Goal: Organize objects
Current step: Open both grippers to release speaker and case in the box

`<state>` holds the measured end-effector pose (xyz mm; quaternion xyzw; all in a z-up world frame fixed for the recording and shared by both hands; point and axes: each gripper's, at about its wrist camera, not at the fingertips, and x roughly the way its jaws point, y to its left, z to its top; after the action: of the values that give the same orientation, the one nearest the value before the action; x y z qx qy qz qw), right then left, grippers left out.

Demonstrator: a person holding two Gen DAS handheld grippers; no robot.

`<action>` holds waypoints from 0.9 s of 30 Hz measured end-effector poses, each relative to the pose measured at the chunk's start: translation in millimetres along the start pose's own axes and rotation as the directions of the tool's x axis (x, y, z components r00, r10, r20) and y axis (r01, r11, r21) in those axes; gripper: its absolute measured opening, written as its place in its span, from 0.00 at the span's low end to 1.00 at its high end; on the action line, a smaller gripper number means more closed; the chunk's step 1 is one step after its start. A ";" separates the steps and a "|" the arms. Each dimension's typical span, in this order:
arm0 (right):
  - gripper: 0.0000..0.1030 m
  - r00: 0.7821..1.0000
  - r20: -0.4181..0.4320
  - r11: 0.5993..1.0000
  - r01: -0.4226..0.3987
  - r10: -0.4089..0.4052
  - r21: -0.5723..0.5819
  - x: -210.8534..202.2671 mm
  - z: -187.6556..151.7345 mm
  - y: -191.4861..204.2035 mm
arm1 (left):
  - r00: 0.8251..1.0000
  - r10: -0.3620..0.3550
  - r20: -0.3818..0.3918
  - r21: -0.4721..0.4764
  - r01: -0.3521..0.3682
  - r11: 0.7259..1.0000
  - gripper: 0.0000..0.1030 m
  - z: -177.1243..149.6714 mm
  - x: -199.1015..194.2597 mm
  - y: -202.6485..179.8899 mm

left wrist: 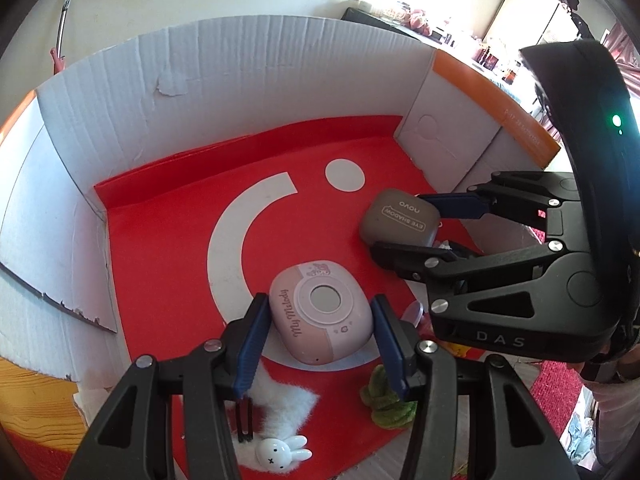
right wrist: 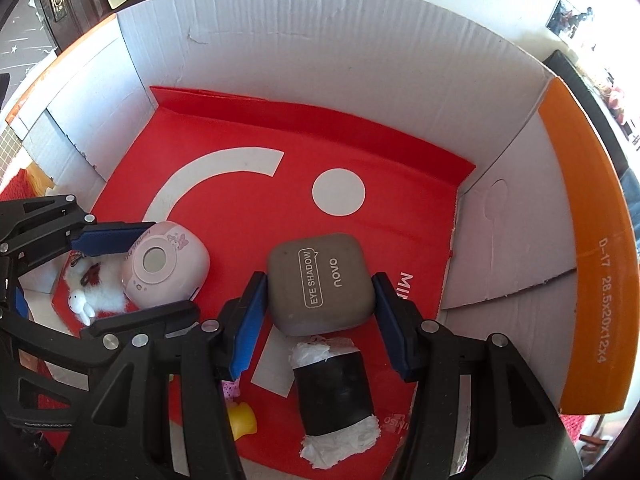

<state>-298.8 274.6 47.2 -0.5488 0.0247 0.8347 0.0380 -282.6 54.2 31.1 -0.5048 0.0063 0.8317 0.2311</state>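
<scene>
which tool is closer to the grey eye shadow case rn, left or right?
Right. The right tool straddles the eye shadow case, one finger on each side of it. The left tool sits off to the side, straddling the pink My Melody case.

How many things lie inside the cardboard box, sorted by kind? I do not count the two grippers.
Compact cases: 2 (pink My Melody case, grey eye shadow case)
Fluffy pieces: 2 (white fluffy piece with rabbit charm, green fluffy piece)
Black roll with white ends: 1
Yellow object, partly hidden: 1
Total: 6
</scene>
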 end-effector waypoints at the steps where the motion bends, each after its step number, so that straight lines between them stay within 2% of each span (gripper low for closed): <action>1: 0.50 1.000 -0.004 1.000 -0.004 0.004 0.002 0.0 -1.0 -0.9 | 1.000 0.003 -0.001 0.003 -0.003 1.000 0.52 -0.1 0.3 -0.7; 9: 0.50 1.000 -0.022 1.000 0.000 0.001 0.021 -3.3 -7.3 -5.9 | 1.000 0.021 -0.006 0.011 -0.021 1.000 0.52 2.6 2.9 -3.8; 27: 0.53 1.000 -0.023 1.000 0.000 0.000 0.024 -12.7 -16.3 -12.6 | 1.000 0.016 -0.001 -0.004 -0.016 1.000 0.52 3.0 3.2 -5.7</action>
<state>-277.7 285.4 52.4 -0.5577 0.0350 0.8281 0.0442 -284.1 61.3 31.2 -0.5056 0.0088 0.8333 0.2235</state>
